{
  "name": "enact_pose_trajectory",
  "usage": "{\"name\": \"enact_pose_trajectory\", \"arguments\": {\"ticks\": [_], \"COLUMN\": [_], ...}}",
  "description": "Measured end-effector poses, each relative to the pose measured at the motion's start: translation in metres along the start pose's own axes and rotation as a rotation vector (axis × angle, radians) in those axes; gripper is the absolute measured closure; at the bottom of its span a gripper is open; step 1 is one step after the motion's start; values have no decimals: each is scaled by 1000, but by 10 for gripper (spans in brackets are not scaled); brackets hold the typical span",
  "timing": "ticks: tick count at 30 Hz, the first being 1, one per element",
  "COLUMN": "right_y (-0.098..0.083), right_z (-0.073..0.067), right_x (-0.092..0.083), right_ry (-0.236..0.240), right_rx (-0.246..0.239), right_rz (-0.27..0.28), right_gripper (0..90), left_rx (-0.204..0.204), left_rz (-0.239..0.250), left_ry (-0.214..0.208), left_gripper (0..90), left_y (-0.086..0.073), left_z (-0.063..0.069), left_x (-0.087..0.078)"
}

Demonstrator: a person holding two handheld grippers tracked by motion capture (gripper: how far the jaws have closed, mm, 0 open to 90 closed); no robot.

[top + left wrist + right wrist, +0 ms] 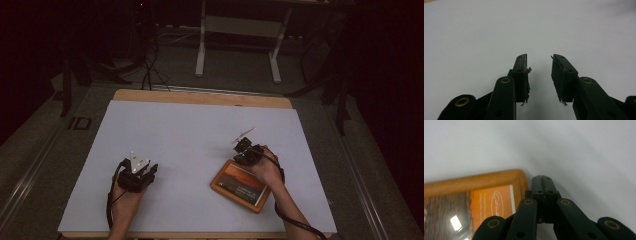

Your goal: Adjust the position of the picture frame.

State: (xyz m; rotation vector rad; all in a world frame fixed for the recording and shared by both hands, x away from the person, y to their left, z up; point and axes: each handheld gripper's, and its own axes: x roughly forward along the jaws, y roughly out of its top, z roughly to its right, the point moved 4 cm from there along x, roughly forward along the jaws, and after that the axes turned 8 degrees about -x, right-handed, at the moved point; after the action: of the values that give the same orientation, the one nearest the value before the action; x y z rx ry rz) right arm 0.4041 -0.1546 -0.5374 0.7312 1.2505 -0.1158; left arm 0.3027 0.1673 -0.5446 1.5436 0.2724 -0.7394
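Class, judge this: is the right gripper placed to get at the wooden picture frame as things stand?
Probably yes. The right gripper sits just beside the picture frame's corner with bare white table around it, but its jaws are shut and must open first.

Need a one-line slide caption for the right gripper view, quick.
Right gripper, jaws shut and empty, beside the corner of a wooden picture frame lying on the white table.
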Motion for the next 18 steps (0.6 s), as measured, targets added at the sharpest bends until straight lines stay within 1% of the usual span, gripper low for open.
{"name": "enact_pose_trajectory", "arguments": {"ticks": [2,4,6,8,11,13,14,15,17,18], "right_y": [6,9,10,8,2,-6,-6,-10,-26,-26], "right_z": [-10,-17,-19,-16,-8,-3,-3,0,6,6], "right_x": [2,3,2,-4,-17,-25,-25,-28,-36,-36], "right_ry": [19,41,40,33,16,7,7,4,-1,-1], "right_rx": [-34,-62,-74,-58,-30,-9,-9,-3,23,23], "right_rz": [2,0,11,36,63,71,71,77,80,80], "right_gripper": [900,900,900,900,900,900,900,900,900,900], "left_rx": [1,2,2,2,-1,1,1,0,2,7], "left_rz": [-3,-5,-4,-3,-4,-5,-5,-4,-1,1], "left_ry": [-1,-3,-5,-5,-8,-12,-12,-14,-18,-20], "left_gripper": [654,652,651,650,649,646,645,645,638,638], "left_y": [0,0,0,0,0,0,0,0,0,1], "left_z": [0,1,1,1,1,1,1,3,4,4], "left_x": [0,0,0,0,1,1,1,1,1,1]}}
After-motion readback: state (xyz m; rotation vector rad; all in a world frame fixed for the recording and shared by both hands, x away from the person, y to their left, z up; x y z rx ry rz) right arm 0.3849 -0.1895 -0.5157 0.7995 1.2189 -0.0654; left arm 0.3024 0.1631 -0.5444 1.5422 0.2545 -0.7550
